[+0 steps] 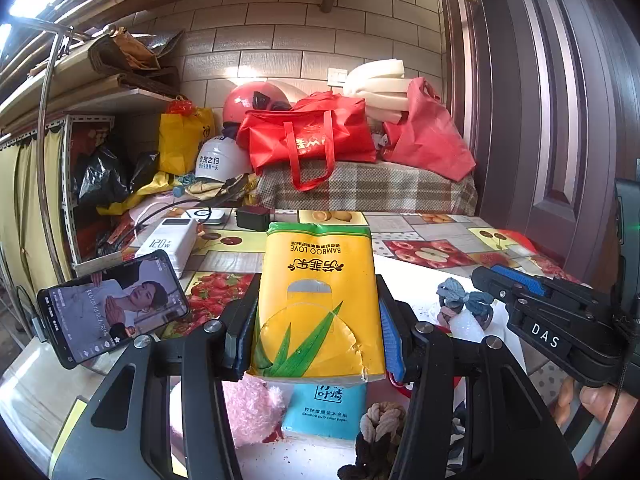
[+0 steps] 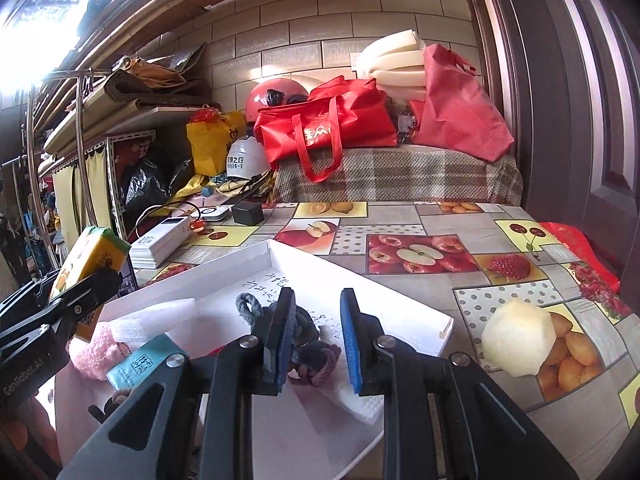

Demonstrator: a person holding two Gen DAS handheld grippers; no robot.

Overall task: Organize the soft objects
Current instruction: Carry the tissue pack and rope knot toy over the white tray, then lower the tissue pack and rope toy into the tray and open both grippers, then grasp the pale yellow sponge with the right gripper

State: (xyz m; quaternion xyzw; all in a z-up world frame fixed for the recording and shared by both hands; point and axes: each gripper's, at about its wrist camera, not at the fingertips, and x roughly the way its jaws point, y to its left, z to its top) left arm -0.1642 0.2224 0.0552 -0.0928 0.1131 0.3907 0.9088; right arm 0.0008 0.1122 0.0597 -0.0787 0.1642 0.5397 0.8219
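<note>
Left gripper point(image 1: 318, 320): jaws clamped on a yellow tissue pack point(image 1: 318, 300), blue pads pressed to its two long sides. The pack stands lifted off the surface, its green-topped end pointing away from the jaws and its torn lower edge nearest the camera.

Beneath and behind those jaws: a teal tissue pack point(image 1: 324, 412) directly under the yellow one; a pink fluffy item point(image 1: 250, 408) just left of it; a beige and dark knotted rope piece point(image 1: 380, 420) just right of it.

Right gripper point(image 2: 316, 340): jaws drawn in to their narrowest, nothing pinched between the blue pads. In the left wrist view it shows from the side, to the right of the yellow pack and apart from it.

Below and between the right jaws: a grey-blue knotted rope item point(image 2: 276, 312), with a pinkish braided ring point(image 2: 320, 364) touching it on the near side. Both lie in a shallow white tray point(image 2: 360, 276).

Left of the right jaws, also in the tray: a white foam piece point(image 2: 156, 316), the pink fluffy item and the teal pack.

Right of the right jaws, outside the tray: a pale foam lump point(image 2: 518, 338) on the fruit-print tablecloth point(image 2: 420, 216), well apart from the pads.

Left of the left jaws: a smartphone point(image 1: 112, 306) propped with its screen lit, and a white power bank point(image 1: 170, 246) beyond it.
</note>
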